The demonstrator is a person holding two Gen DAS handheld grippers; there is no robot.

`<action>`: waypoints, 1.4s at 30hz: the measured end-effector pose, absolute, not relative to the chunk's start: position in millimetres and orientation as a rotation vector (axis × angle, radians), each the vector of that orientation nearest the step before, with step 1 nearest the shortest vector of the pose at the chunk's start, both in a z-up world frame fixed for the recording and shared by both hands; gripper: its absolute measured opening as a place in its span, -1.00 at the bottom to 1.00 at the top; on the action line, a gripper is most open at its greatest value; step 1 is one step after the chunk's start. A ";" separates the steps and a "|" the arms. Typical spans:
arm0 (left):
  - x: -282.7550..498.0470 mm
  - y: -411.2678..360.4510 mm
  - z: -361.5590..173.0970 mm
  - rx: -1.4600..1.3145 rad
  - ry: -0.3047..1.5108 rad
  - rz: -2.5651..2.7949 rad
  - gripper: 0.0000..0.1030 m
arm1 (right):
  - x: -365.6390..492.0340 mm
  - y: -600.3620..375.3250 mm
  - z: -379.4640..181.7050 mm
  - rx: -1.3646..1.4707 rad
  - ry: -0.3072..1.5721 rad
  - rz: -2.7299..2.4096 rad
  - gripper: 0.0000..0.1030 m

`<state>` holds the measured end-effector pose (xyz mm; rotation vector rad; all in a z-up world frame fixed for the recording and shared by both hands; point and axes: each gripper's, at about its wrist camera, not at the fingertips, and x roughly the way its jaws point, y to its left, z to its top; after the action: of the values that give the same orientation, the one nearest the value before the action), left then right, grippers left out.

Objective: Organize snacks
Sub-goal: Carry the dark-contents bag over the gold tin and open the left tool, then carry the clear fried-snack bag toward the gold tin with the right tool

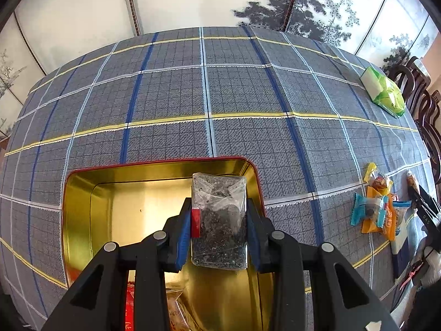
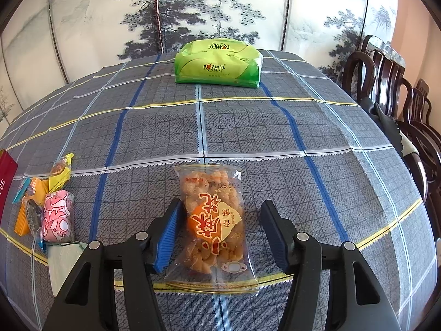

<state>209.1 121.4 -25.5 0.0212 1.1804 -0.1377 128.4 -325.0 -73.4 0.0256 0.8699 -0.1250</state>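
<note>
Left gripper (image 1: 219, 220) clamped on clear packet of dark bits (image 1: 219, 220), held over gold tin (image 1: 82, 193). Right gripper (image 2: 220, 231) jaws apart; fried-snack packet (image 2: 213, 220) lies on tablecloth (image 2: 303, 127) between them, right pad clear of it.

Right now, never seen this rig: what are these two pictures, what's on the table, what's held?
No robot: a person carries a two-fingered hand-held gripper in each hand, each with a fisheye camera looking along its fingers. The left camera shows the left hand-held gripper clamped on a clear packet of dark bits above an open gold tin. The right camera shows the right hand-held gripper, open around a fried-snack bag lying on the checked tablecloth. Small sweets lie beside it, a green tissue pack farther back.
</note>
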 end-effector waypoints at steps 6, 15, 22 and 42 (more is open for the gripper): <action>214.7 121.1 -31.3 0.029 1.188 -0.139 -0.38 | 128.8 -325.3 -73.3 0.026 0.870 -0.125 0.18; 220.1 120.1 -46.3 0.054 1.208 -0.141 -0.38 | 129.4 -324.0 -73.0 0.026 0.870 -0.124 0.19; 226.0 128.2 -50.7 0.027 1.221 -0.133 -0.38 | 129.8 -323.7 -72.9 0.026 0.871 -0.124 0.20; 216.4 131.5 -46.6 0.089 1.207 -0.104 0.32 | 131.5 -325.4 -73.3 0.030 0.873 -0.137 0.27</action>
<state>216.4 131.5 -46.6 0.0892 1.2073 -0.1035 131.5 -325.4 -73.3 0.0300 0.8725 -0.1367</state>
